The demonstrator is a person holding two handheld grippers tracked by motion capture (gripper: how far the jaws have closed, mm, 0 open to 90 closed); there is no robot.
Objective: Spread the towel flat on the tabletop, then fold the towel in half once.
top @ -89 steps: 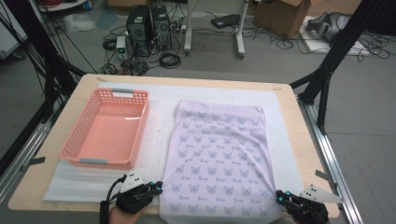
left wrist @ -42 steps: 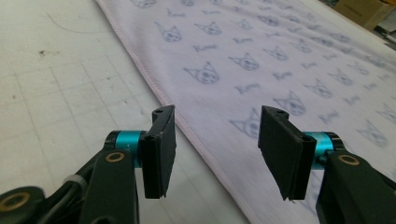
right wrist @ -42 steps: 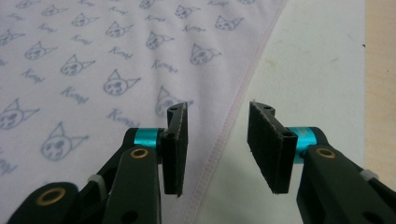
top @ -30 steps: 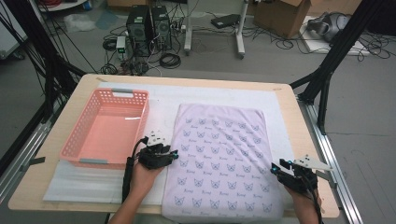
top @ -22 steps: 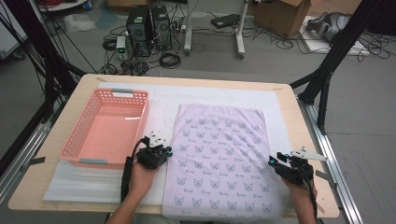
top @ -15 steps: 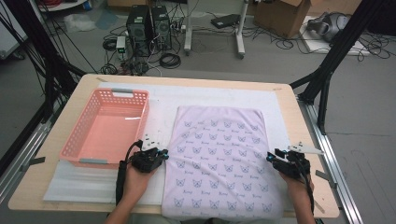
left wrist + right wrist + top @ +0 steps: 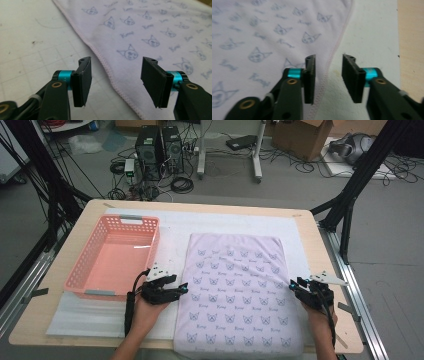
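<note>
A pale lilac towel (image 7: 235,285) printed with small cat faces lies flat on the white mat. My left gripper (image 7: 181,288) is at the middle of its left edge. Its jaws have just been opening and stand open (image 7: 115,80), with the towel's (image 7: 155,30) stitched hem running beneath the gap and nothing pressed. My right gripper (image 7: 295,285) is at the middle of the right edge. Its jaws have also just opened a little and straddle (image 7: 328,77) the towel's (image 7: 262,37) right hem without pinching it.
A pink plastic basket (image 7: 112,260) with nothing in it stands on the white mat (image 7: 175,227) left of the towel, close to my left hand. The wooden table (image 7: 50,295) ends just beyond the right hand. Computers and cables lie on the floor behind.
Over three seconds both grippers came from the towel's near corners to the middle of its side edges. In the last second the right one edged inward to the hem; the left barely moved.
</note>
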